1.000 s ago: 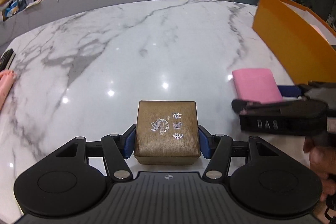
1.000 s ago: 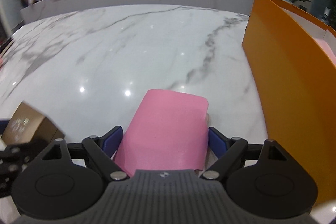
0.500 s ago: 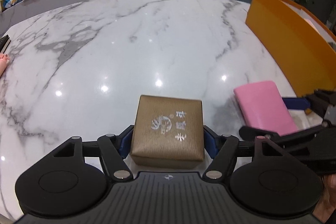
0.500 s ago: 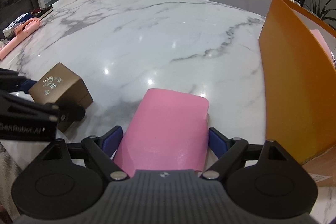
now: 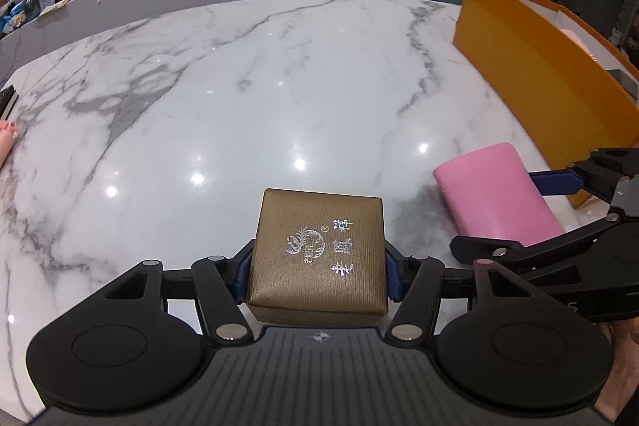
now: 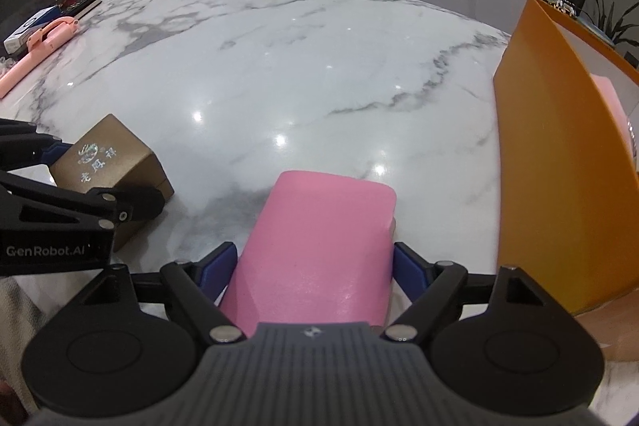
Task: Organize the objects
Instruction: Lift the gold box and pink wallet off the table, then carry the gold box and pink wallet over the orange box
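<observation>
Left gripper (image 5: 317,272) jaws have just closed in on the gold box (image 5: 319,250); right gripper (image 6: 313,266) jaws narrow around the pink case (image 6: 319,246).

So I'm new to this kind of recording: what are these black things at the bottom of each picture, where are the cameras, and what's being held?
There is no robot here. A person holds a hand-held gripper in each hand, and each carries a wide-angle camera looking forward along its two fingers, so the black parts at the bottom of each picture are that gripper's own body.

In the left camera's picture, the left gripper has a brown box with silver lettering clamped between its blue pads; its jaws have just been closing on it. In the right camera's picture, the right gripper has a pink case between its pads, with the jaws also closing; whether they press firmly is hard to tell. Each camera also catches the other gripper at its edge.

Everything is over a white marble table. An orange box stands open on the right.
</observation>
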Demonstrator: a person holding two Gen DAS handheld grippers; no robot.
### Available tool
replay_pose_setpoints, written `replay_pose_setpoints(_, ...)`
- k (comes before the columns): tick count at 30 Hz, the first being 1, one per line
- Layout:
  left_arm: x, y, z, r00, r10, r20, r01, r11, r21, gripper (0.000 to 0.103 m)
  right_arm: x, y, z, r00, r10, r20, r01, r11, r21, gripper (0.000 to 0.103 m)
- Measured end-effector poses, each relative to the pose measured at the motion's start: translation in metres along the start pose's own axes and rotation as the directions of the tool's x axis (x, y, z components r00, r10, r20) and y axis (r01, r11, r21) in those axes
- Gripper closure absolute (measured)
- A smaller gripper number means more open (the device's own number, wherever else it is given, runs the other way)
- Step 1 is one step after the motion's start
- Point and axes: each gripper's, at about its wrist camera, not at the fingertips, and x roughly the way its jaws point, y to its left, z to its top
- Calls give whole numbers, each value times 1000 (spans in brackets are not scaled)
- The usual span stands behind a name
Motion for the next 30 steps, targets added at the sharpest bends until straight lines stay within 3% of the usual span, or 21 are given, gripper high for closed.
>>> replay_pose_setpoints(12, -43, -9, 20, 997, 21, 77, -21, 1000, -4, 34, -49, -1, 18, 997, -4, 82, 8, 999, -52, 20)
replay_pose_setpoints(18, -65, -16, 22, 995, -13, 98, 13, 1000, -2, 34, -83, -6, 24, 990, 18, 141, -8, 998, -68, 20)
replay_pose_setpoints(30, -88, -45, 51, 986, -78, 150, 74, 997, 33, 35, -142, -30, 37, 965, -11, 264, 46, 991, -127, 20)
